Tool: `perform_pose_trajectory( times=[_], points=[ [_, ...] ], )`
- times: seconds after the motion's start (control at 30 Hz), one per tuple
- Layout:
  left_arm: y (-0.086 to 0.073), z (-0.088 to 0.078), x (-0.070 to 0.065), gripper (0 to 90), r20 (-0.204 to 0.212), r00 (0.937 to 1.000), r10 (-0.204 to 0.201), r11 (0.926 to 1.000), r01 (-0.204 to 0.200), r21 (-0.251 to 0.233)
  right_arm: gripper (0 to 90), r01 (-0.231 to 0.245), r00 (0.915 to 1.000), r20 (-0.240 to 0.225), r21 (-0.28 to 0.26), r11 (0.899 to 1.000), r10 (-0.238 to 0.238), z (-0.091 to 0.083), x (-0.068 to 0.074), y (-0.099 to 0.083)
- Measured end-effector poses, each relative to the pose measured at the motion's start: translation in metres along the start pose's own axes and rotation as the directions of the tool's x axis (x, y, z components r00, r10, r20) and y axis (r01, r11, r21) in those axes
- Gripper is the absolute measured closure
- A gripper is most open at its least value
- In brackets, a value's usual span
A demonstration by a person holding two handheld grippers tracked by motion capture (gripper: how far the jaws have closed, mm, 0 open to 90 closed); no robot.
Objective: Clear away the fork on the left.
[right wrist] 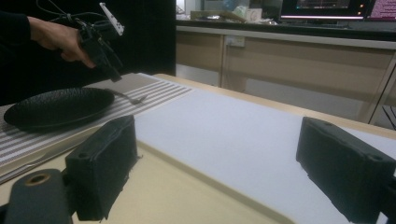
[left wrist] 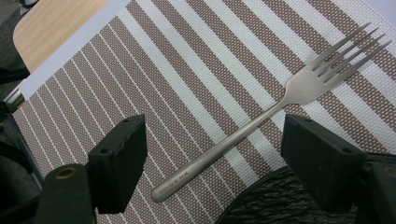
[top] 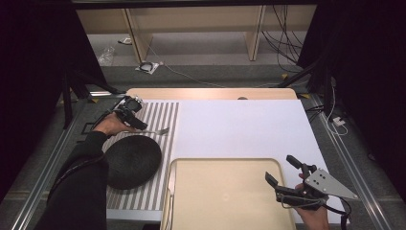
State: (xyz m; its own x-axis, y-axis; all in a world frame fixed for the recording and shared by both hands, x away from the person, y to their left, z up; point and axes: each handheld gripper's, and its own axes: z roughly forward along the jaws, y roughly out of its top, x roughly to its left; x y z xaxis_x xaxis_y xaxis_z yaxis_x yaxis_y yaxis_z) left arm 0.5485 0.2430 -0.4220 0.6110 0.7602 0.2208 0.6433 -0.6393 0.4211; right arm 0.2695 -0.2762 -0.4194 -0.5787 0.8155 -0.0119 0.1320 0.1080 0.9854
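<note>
A steel fork [left wrist: 261,121] lies flat on the brown-and-white striped placemat [left wrist: 154,79], tines toward the mat's right side. My left gripper [left wrist: 210,154] hovers open just above it, jaws either side of the handle and not touching it. From above, the left gripper [top: 136,124] sits at the mat's far part with the fork [top: 157,131] beside it. A black round plate [top: 130,161] rests on the mat's near part. My right gripper [top: 282,170] is open and empty over the right edge of the beige tray [top: 225,191]. The right gripper view shows the plate [right wrist: 58,106], fork [right wrist: 130,97] and left gripper [right wrist: 109,67].
A white sheet [top: 239,129] covers the table right of the placemat. The wooden table edge [top: 210,93] runs along the far side. Cables lie on the floor beyond. Metal rails [top: 354,163] flank the table.
</note>
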Motion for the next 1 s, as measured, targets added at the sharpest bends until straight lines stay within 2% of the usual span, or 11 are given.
perform_pose_trajectory(
  times=[0.1,0.37,0.67,1.0],
  points=[
    [0.002,0.001,0.0,23.2,0.005,1.0,0.007,1.0,-0.007,0.002,13.2,0.001,1.0,0.003,0.008,1.0,-0.001,0.0,0.0,0.0],
    [0.004,0.01,0.001,24.7,0.025,0.999,0.038,0.998,-0.04,0.05,13.2,0.0,1.0,0.002,0.01,1.0,0.0,0.0,0.0,0.0],
    [0.004,0.019,0.001,26.1,0.052,0.9973,0.052,0.9951,-0.056,0.082,13.2,-0.005,1.0,-0.001,0.005,1.0,0.005,0.0,-0.001,-0.001],
    [0.004,0.026,0.001,27.5,0.054,0.9957,0.075,0.991,-0.081,0.107,13.2,-0.004,1.0,0.0,0.006,1.0,0.004,0.0,-0.001,-0.001]
  ],
)
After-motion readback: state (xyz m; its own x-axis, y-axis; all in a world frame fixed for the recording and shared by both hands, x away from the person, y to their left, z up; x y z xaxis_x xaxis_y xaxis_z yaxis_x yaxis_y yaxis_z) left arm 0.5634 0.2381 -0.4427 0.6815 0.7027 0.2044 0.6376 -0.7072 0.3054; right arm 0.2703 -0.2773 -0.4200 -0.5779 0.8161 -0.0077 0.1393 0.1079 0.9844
